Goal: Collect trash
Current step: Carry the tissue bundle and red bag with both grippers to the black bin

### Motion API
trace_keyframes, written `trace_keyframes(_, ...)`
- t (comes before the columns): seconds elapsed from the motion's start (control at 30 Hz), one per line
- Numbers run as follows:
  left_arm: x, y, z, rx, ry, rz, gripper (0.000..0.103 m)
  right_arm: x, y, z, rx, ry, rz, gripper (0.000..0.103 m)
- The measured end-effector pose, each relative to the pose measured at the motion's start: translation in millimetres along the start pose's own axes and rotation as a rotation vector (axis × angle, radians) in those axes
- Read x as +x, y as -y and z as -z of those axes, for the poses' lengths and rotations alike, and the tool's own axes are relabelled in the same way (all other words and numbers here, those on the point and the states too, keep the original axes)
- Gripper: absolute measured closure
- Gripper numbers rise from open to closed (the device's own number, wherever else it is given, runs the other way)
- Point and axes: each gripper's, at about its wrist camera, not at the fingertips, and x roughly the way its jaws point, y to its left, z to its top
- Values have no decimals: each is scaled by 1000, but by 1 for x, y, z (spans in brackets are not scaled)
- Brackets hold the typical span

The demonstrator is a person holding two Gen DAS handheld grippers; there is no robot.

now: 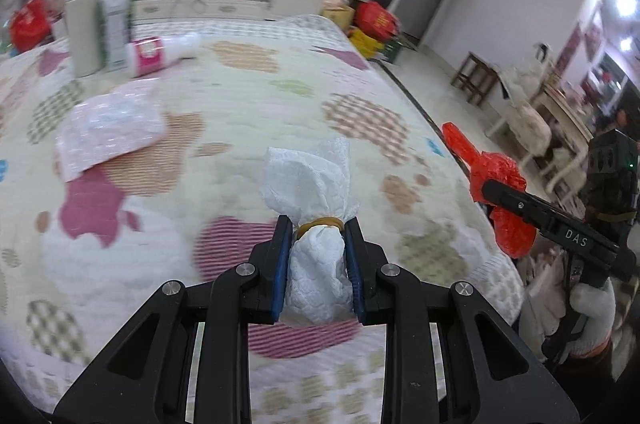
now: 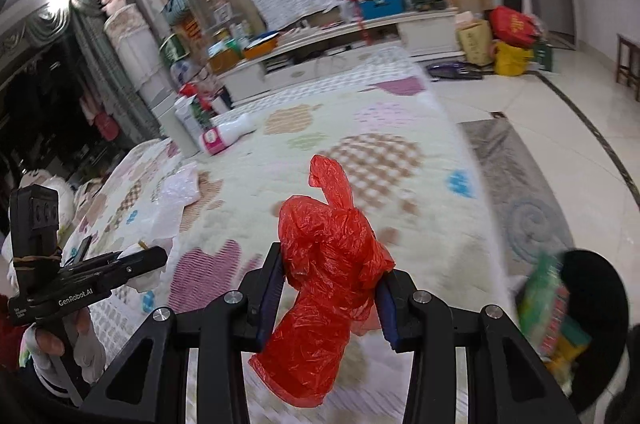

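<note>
My left gripper (image 1: 318,230) is shut on a white paper towel wad (image 1: 316,264) tied with a rubber band, held above the patterned quilt (image 1: 240,103). My right gripper (image 2: 330,266) is shut on a crumpled red plastic bag (image 2: 328,264); it also shows at the right of the left wrist view (image 1: 500,183). The left gripper shows at the lower left of the right wrist view (image 2: 152,256). A black trash bin (image 2: 592,324) with colourful packaging inside sits on the floor at the lower right.
A pink-white plastic wrapper (image 1: 108,131) lies on the quilt at left. A fallen pink-labelled bottle (image 1: 160,51) and upright cartons (image 1: 100,27) stand at the far left. A grey rug (image 2: 516,191) lies beside the bed. A wooden stool (image 1: 476,77) stands on the floor.
</note>
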Motion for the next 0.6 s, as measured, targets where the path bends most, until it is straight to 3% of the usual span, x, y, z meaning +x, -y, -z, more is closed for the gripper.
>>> trace_keyframes(0.6, 68, 145, -6, 230, -120, 175, 80, -96, 157, 61, 294, 32, 291, 63)
